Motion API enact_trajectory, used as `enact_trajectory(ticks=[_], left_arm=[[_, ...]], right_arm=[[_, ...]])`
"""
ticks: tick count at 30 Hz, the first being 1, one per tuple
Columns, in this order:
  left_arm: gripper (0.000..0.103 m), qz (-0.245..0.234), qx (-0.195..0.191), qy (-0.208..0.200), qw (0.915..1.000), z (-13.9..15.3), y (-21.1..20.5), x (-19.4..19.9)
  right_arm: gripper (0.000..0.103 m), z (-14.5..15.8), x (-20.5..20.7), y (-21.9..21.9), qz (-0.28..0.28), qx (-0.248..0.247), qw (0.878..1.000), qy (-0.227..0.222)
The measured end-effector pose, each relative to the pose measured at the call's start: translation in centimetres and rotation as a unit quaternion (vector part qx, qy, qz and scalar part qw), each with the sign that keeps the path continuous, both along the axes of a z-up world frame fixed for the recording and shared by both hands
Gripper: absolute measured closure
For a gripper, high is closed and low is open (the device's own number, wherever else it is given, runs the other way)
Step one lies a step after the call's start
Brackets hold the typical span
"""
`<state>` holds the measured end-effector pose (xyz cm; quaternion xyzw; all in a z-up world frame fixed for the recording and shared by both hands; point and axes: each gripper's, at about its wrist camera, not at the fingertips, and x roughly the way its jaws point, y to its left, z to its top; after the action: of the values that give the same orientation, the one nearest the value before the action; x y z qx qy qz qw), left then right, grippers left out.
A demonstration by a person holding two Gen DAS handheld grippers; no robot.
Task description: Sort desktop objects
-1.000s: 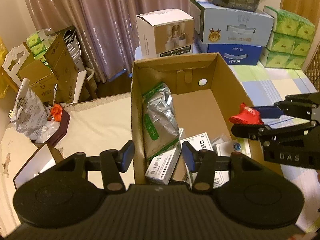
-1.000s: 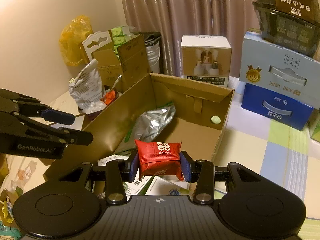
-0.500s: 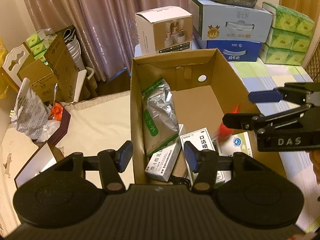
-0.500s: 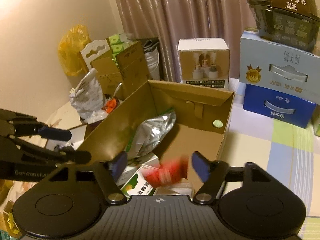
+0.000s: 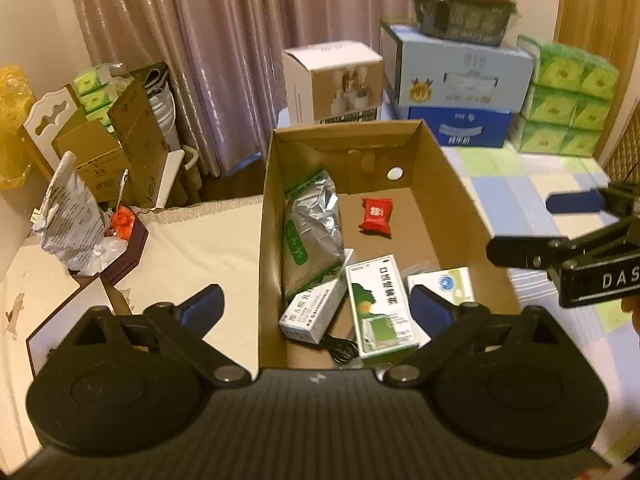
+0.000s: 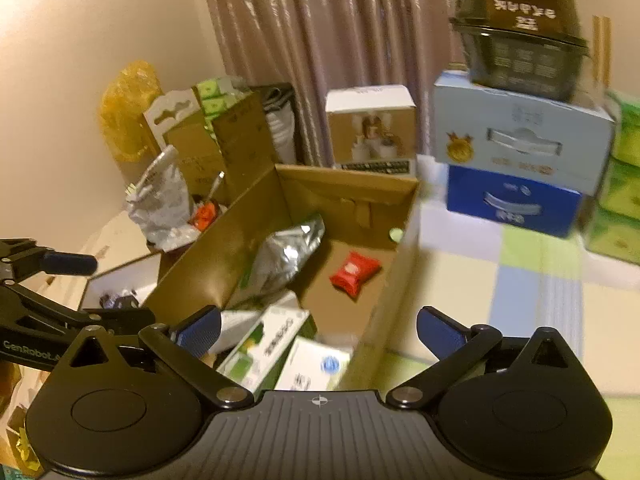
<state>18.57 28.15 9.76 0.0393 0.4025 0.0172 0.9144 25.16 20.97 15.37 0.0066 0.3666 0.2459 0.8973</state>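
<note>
Now the red packet (image 5: 376, 216) lies loose on the bare floor of the cardboard box (image 5: 452, 184), toward the far end, just right of the silver foil bag (image 5: 314, 232) and clear of it. Both grippers are opening, and nothing sits between the jaws of either one. From the left gripper (image 5: 316, 304) the packet is straight ahead and a little right, beyond the green-and-white medicine box (image 5: 378, 304) at the near end. From the right gripper (image 6: 318, 328) it is ahead, almost on the centre line, its long axis running slantwise, near-left to far-right. Both hands tilt down toward the box from its near end, the right gripper's arm showing at the right edge of the left view. With the packet dropped in, this item looks sorted; neither hand is clearly nearer, and the next pick probably lies outside the box.
</note>
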Motion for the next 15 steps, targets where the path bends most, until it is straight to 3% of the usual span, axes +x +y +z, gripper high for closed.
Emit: enact_trajectory(ticks=[4,15], left_arm=[[0.001,0.011,-0.002,-0.02,0.9997,0.8,-0.7,-2.9],[0.001,0.051,-0.016,-0.062,0.9967,1.5,-2.4,-12.7]], right_arm=[[0.002,1.0,-2.7,-0.4,-0.004,-0.009,1.0,0.008],[0.002,2.7,-11.5,-1.3,0.006,-0.044,0.999,-0.024]])
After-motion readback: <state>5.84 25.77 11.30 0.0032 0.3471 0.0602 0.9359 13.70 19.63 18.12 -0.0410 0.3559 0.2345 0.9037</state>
